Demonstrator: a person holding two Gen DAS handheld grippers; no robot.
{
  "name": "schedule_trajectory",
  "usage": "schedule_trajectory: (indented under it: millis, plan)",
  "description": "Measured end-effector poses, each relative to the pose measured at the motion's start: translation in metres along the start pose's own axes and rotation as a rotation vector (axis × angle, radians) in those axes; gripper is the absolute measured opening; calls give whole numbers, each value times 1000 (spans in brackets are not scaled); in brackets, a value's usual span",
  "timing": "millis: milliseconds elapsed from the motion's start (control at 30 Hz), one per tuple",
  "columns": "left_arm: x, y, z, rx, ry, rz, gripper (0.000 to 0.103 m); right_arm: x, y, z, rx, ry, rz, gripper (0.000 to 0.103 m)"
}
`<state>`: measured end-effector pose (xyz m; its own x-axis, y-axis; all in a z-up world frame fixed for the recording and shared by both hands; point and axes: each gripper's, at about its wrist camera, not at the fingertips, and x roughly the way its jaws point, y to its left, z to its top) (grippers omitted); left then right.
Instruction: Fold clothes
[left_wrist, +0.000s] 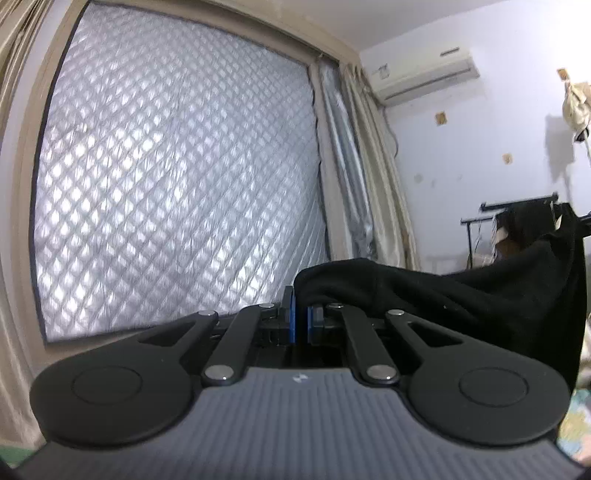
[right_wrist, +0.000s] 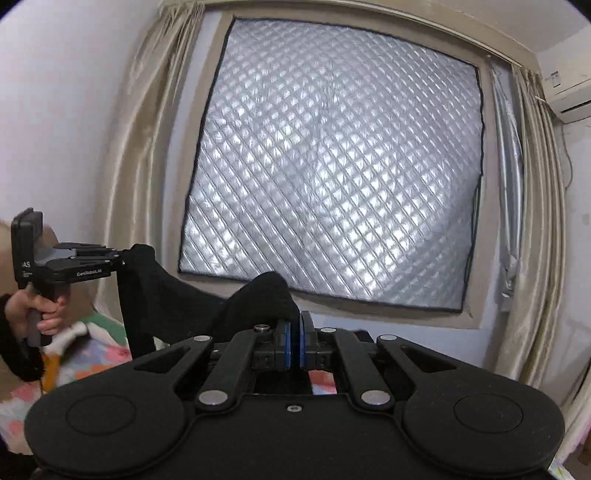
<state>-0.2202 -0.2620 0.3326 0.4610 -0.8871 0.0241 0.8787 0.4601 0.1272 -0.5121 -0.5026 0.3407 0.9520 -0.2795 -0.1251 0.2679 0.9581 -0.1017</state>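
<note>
I hold a black garment (right_wrist: 177, 295) raised before the quilted window cover (right_wrist: 332, 166), my left gripper (left_wrist: 301, 314) and right gripper (right_wrist: 294, 341) each clamped on its edge.

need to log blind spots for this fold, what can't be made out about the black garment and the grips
- Black garment: type and full shape unknown; its lower part drops behind the right gripper body in the right wrist view.
- Left gripper: pinch point buried under cloth in the left wrist view.
- Bedding: only a patterned corner shows, the rest hidden by the gripper body.
</note>
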Motion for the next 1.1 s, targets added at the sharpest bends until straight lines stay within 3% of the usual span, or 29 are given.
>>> schedule_trajectory:
  millis: [100,200,300,433,500,533,567,600,633,667,767,900,1000,1100]
  plan:
    - [32,4,21,20,80,-22,5,15,-27,28,69,56,47,5]
    - [88,2,0,63,191,12,5,58,-62,28,144,155,86,5]
    - [161,6,-44,68,335,48,5,127,-103,-2,247,255,76,5]
    - [267,15,-124,77,470,150,5,249,-162,-66,332,351,-27,5]
    - [312,21,-156,72,477,188,5,299,-184,-98,396,327,-75,6]
    - [334,24,-171,71,495,195,10,324,-189,-115,392,304,-99,7]
    - [352,26,-188,53,545,216,21,348,-194,-132,393,313,-126,13]
    - [368,29,-207,29,605,241,32,367,-198,-150,404,347,-172,25]
    - [384,32,-226,5,666,266,52,385,-201,-168,417,386,-223,32]
    - [390,33,-245,-11,707,278,57,392,-202,-188,446,406,-245,38]
    - [378,30,-300,-14,798,265,57,382,-189,-248,513,464,-226,39]
    - [316,12,-356,8,918,226,57,330,-150,-308,477,562,-195,40]
    - [254,2,-370,-58,921,220,57,281,-114,-331,476,582,-138,49]
    - [200,2,-368,-214,876,187,57,237,-82,-343,399,598,-129,52]
